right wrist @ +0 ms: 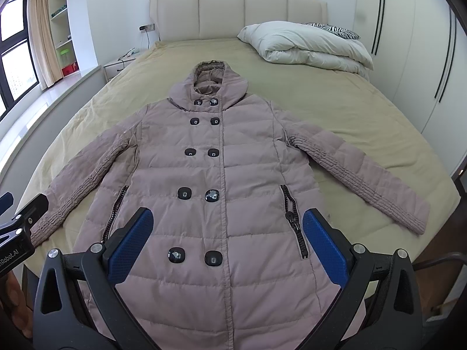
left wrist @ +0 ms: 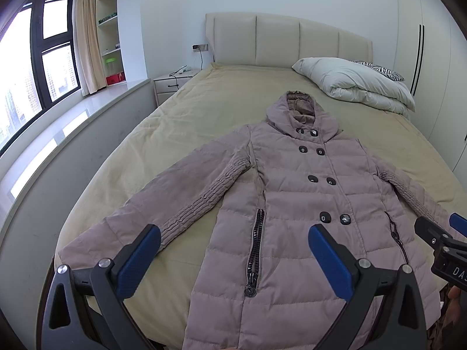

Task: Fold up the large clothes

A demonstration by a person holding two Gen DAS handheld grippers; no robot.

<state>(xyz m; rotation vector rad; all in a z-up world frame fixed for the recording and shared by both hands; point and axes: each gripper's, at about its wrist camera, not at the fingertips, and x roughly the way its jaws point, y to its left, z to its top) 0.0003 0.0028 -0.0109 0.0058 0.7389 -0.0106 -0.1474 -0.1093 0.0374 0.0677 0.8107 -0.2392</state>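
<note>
Room: bedroom, bed [left wrist: 163, 134] with tan sheet, padded cream headboard [left wrist: 286, 40], window [left wrist: 35, 58] and beige curtain [left wrist: 87, 35] at far left, white wardrobe [left wrist: 432, 43] at right.
Left wrist view, coat: mauve quilted hooded coat [left wrist: 303, 180] lies flat and face up on the sheet, hood [left wrist: 292, 110] toward the headboard, both sleeves spread outward, double row of black buttons down the front, zip pocket [left wrist: 255, 250] on each side.
Left wrist view, left gripper: left gripper [left wrist: 233, 250] hovers over the coat's lower left part, blue pads wide apart, nothing between them.
Left wrist view, other: white duvet [left wrist: 350, 84] folded near the headboard with a zebra-print pillow [left wrist: 379, 71] behind it; nightstand [left wrist: 175, 83] beside the bed; right gripper's tips enter at the right edge.
Right wrist view, coat: same coat [right wrist: 233, 180] centred on the bed [right wrist: 350, 110], hem nearest the camera and running out of frame.
Right wrist view, right gripper: right gripper [right wrist: 227, 239] above the lower front of the coat, jaws fully spread, holding nothing.
Right wrist view, other: left gripper's [right wrist: 17, 204] tips at the left edge, over the sleeve cuff [right wrist: 46, 224]; contact cannot be told.
</note>
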